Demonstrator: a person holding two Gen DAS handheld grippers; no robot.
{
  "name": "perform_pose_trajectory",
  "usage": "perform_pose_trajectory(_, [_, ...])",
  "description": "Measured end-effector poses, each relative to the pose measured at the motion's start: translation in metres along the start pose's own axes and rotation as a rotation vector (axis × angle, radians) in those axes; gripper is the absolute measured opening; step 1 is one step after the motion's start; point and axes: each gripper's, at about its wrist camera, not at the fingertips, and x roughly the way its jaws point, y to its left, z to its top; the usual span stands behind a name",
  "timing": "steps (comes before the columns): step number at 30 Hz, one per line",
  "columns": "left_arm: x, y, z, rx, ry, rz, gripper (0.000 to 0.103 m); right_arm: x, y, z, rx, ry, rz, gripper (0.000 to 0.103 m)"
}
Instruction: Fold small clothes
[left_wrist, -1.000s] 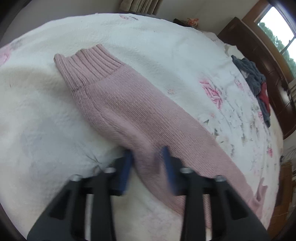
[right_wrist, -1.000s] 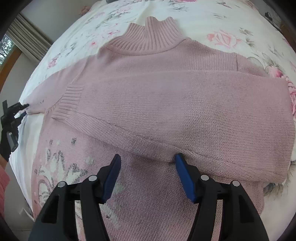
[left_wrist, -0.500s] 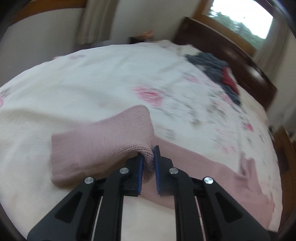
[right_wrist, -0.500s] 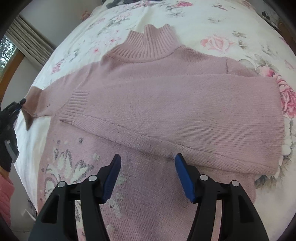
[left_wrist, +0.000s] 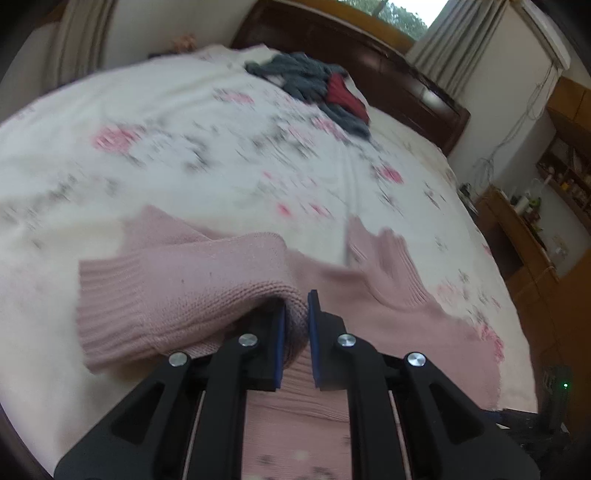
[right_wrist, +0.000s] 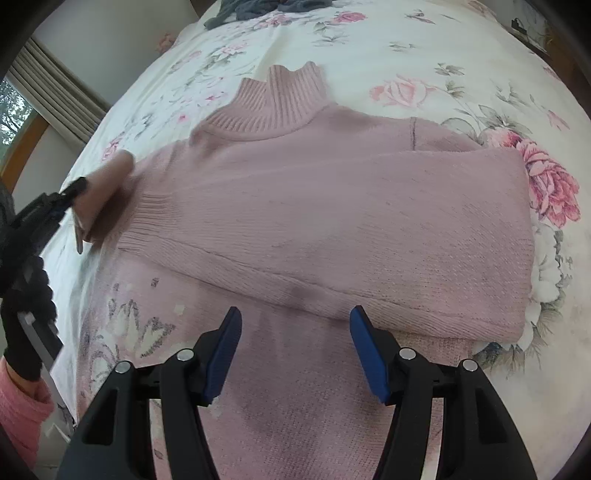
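sweater (right_wrist: 332, 221) on bed (right_wrist: 461, 55), clothes pile (left_wrist: 314, 85) behind

The left wrist view is motion-blurred: the floral bedspread (left_wrist: 229, 155) and the sweater's collar (left_wrist: 384, 254) smear. The left gripper (left_wrist: 296, 317) hides the fabric pinched between its pads. In the right wrist view the lifted sleeve (right_wrist: 107, 184) blurs at far left, and the sweater (right_wrist: 332, 229) runs off the near edge.

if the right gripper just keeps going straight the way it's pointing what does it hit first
Most likely the folded sleeve lying across the pink sweater. The right gripper is open, low over the sweater's body, its fingers aimed at the sleeve's near edge. Its height above the fabric is unclear.
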Motion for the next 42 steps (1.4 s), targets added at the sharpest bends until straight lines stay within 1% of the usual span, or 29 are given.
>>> perform_pose_trajectory(3, [0.021, -0.010, -0.017, -0.012, 0.047, -0.009, 0.010, 0.002, -0.004, -0.002, 0.008, 0.005, 0.004, 0.061])
perform_pose_trajectory(5, [0.031, -0.010, -0.026, -0.020, 0.071, 0.003, 0.010, 0.004, -0.006, -0.003, 0.010, 0.009, 0.003, 0.061])
perform_pose_trajectory(9, [0.055, 0.002, -0.041, -0.058, 0.142, 0.017, 0.011, 0.009, -0.008, -0.005, 0.012, 0.018, -0.001, 0.061])
perform_pose_trajectory(11, [0.060, 0.011, -0.046, -0.078, 0.170, 0.011, 0.014, 0.011, -0.008, -0.005, 0.019, 0.024, -0.001, 0.061])
perform_pose_trajectory(12, [0.062, 0.014, -0.048, -0.082, 0.176, -0.002, 0.014, 0.013, -0.009, -0.004, 0.023, 0.029, -0.002, 0.061])
perform_pose_trajectory(15, [0.058, 0.017, -0.049, -0.065, 0.198, -0.036, 0.016, 0.015, -0.007, -0.002, 0.029, 0.035, -0.008, 0.063])
perform_pose_trajectory(17, [0.046, 0.018, -0.048, -0.044, 0.231, -0.084, 0.027, 0.013, -0.004, 0.001, 0.031, 0.033, -0.001, 0.063])
perform_pose_trajectory(19, [0.025, 0.024, -0.047, -0.025, 0.260, -0.122, 0.032, 0.012, 0.000, 0.006, 0.030, 0.031, 0.006, 0.063])
perform_pose_trajectory(20, [0.014, 0.029, -0.046, -0.020, 0.265, -0.142, 0.033, 0.011, 0.003, 0.009, 0.030, 0.030, 0.013, 0.063])
perform_pose_trajectory(21, [0.005, 0.032, -0.045, -0.014, 0.257, -0.147, 0.033, 0.010, 0.009, 0.013, 0.029, 0.029, 0.030, 0.063])
perform_pose_trajectory(22, [-0.010, 0.037, -0.041, 0.008, 0.224, -0.129, 0.033, 0.010, 0.015, 0.017, 0.028, 0.028, 0.046, 0.063])
perform_pose_trajectory(24, [-0.032, 0.048, -0.026, 0.056, 0.136, -0.059, 0.037, 0.012, 0.032, 0.027, 0.023, 0.028, 0.081, 0.063])
perform_pose_trajectory(26, [-0.034, 0.060, -0.010, 0.048, 0.101, -0.007, 0.038, 0.018, 0.053, 0.039, 0.023, 0.035, 0.127, 0.063])
perform_pose_trajectory(27, [-0.031, 0.065, -0.004, 0.032, 0.100, 0.001, 0.038, 0.021, 0.063, 0.045, 0.022, 0.038, 0.148, 0.063])
perform_pose_trajectory(29, [-0.012, 0.077, 0.004, 0.000, 0.138, 0.037, 0.038, 0.029, 0.082, 0.057, 0.022, 0.051, 0.170, 0.063])
perform_pose_trajectory(30, [-0.004, 0.079, 0.005, 0.000, 0.157, 0.051, 0.038, 0.033, 0.090, 0.061, 0.024, 0.059, 0.183, 0.063])
perform_pose_trajectory(32, [0.024, 0.084, -0.002, 0.016, 0.223, 0.093, 0.037, 0.043, 0.107, 0.071, 0.029, 0.081, 0.221, 0.063])
perform_pose_trajectory(33, [0.031, 0.087, -0.005, 0.024, 0.244, 0.102, 0.037, 0.052, 0.120, 0.078, 0.029, 0.099, 0.240, 0.063])
perform_pose_trajectory(34, [0.037, 0.088, -0.008, 0.045, 0.247, 0.113, 0.037, 0.057, 0.127, 0.082, 0.031, 0.109, 0.247, 0.063])
perform_pose_trajectory(36, [0.036, 0.084, -0.011, 0.091, 0.236, 0.119, 0.038, 0.071, 0.141, 0.089, 0.038, 0.131, 0.259, 0.063])
perform_pose_trajectory(37, [0.033, 0.082, -0.010, 0.094, 0.231, 0.108, 0.038, 0.078, 0.148, 0.093, 0.043, 0.144, 0.272, 0.063])
perform_pose_trajectory(38, [0.026, 0.086, -0.008, 0.074, 0.219, 0.080, 0.038, 0.085, 0.153, 0.096, 0.052, 0.153, 0.286, 0.063])
perform_pose_trajectory(39, [0.016, 0.091, -0.005, 0.034, 0.195, 0.033, 0.038, 0.093, 0.159, 0.100, 0.066, 0.163, 0.303, 0.063])
perform_pose_trajectory(40, [0.007, 0.094, -0.003, 0.015, 0.179, 0.018, 0.040, 0.100, 0.164, 0.104, 0.078, 0.174, 0.323, 0.063])
perform_pose_trajectory(42, [-0.007, 0.103, 0.001, -0.005, 0.144, 0.029, 0.042, 0.117, 0.173, 0.109, 0.108, 0.214, 0.362, 0.063])
